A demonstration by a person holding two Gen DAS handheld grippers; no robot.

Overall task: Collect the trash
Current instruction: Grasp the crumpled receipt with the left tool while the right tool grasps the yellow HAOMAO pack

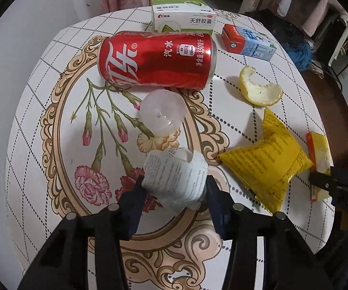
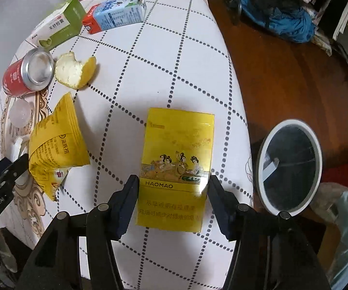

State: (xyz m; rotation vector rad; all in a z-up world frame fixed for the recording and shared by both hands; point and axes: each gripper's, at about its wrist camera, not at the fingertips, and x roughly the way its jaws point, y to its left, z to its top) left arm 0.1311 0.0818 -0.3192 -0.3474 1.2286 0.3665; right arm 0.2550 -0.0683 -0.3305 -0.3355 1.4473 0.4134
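Observation:
My left gripper (image 1: 175,186) is shut on a crumpled white printed paper (image 1: 174,174), low over the flowered tablecloth. My right gripper (image 2: 172,185) is shut on a flat yellow cigarette pack (image 2: 176,159), one finger pressing each long side, near the table's right edge. In the left wrist view that pack (image 1: 319,152) shows at the far right with a dark fingertip (image 1: 319,180) against it. The left gripper's fingers (image 2: 9,169) appear at the left edge of the right wrist view. A white-rimmed bin (image 2: 290,130) with a black liner stands on the floor to the right.
On the table (image 1: 40,84) lie a red cola can (image 1: 157,60) on its side, a clear plastic half-shell (image 1: 161,113), a citrus peel (image 1: 258,89), a yellow snack bag (image 1: 268,166), a milk carton (image 1: 248,42) and a green-white medicine box (image 1: 183,18). Brown wooden floor (image 2: 282,77) lies to the right.

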